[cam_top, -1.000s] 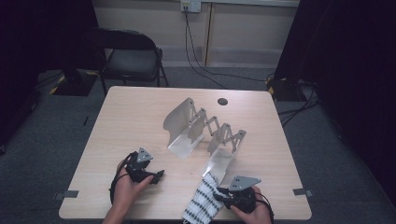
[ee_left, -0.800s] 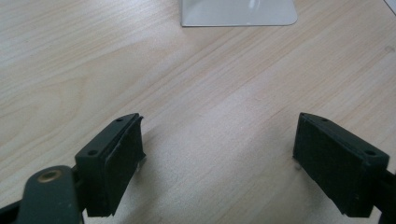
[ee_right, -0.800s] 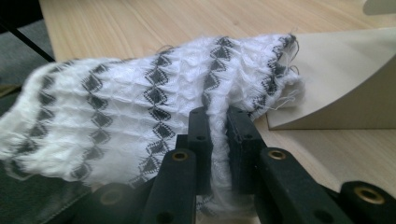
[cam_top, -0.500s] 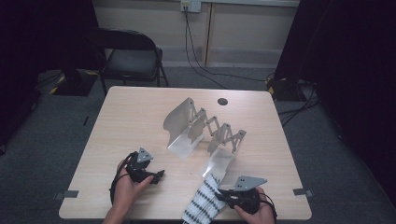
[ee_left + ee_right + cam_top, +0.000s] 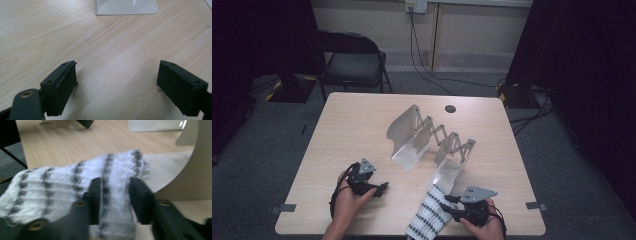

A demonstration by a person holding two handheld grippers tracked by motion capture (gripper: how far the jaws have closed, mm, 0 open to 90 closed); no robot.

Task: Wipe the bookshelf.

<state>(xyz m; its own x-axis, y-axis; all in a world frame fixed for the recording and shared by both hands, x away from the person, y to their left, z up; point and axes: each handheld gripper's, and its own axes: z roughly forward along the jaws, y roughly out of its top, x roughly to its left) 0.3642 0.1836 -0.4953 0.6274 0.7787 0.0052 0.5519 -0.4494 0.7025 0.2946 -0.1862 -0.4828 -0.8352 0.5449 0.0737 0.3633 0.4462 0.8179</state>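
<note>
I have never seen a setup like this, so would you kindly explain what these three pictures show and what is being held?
There is no robot here: a person sits at a wooden table holding a hand-operated two-jaw gripper in each hand. The high view looks down from above; the left gripper is at its left, the right gripper at its right. The other two pictures come from cameras riding on each gripper, looking along its black jaws. On the table stands a metal rack with curved plates joined by a scissor linkage. A white sock with dark stripes lies at the near edge. The left gripper is open over bare wood. The right gripper's jaws, which have just been opening, have a fold of the sock between them and appear to touch it.
</note>
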